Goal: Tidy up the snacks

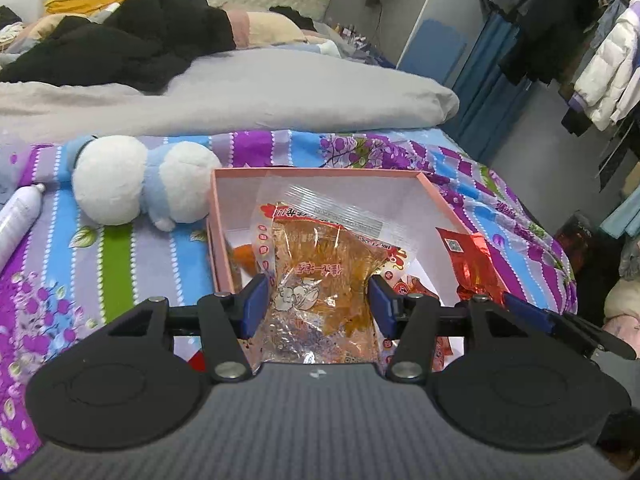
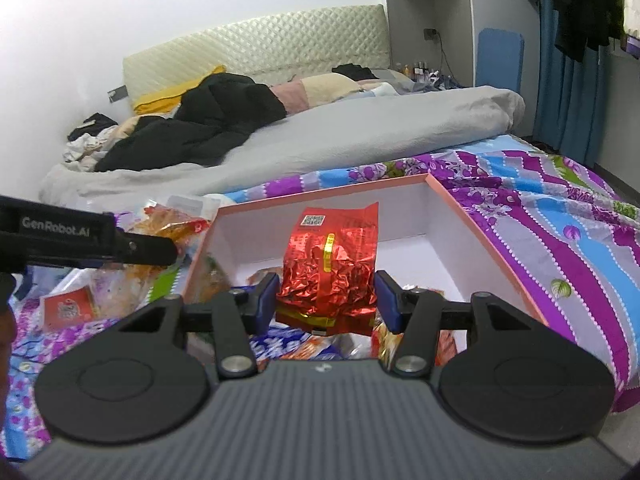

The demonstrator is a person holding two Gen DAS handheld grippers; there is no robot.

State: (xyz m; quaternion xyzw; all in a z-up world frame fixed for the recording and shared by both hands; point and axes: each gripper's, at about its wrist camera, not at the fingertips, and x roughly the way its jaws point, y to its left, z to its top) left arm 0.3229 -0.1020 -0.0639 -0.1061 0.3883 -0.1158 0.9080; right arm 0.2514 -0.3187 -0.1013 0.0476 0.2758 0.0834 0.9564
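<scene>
A pink box (image 1: 320,173) with a white inside lies open on the patterned bedsheet; it also shows in the right wrist view (image 2: 496,236). My left gripper (image 1: 318,304) is shut on a clear bag of orange snacks (image 1: 320,264) and holds it over the box's near left part. My right gripper (image 2: 326,300) is shut on a crinkled red foil packet (image 2: 330,268) and holds it over the box's near side; the packet also shows in the left wrist view (image 1: 476,264). Several other snack packs (image 2: 312,346) lie in the box under the grippers.
A white and blue plush toy (image 1: 140,180) lies left of the box, with a white bottle (image 1: 20,216) further left. More snack bags (image 2: 112,280) lie on the sheet left of the box. A grey duvet (image 1: 240,92) and piled clothes are behind. The bed's edge is at the right.
</scene>
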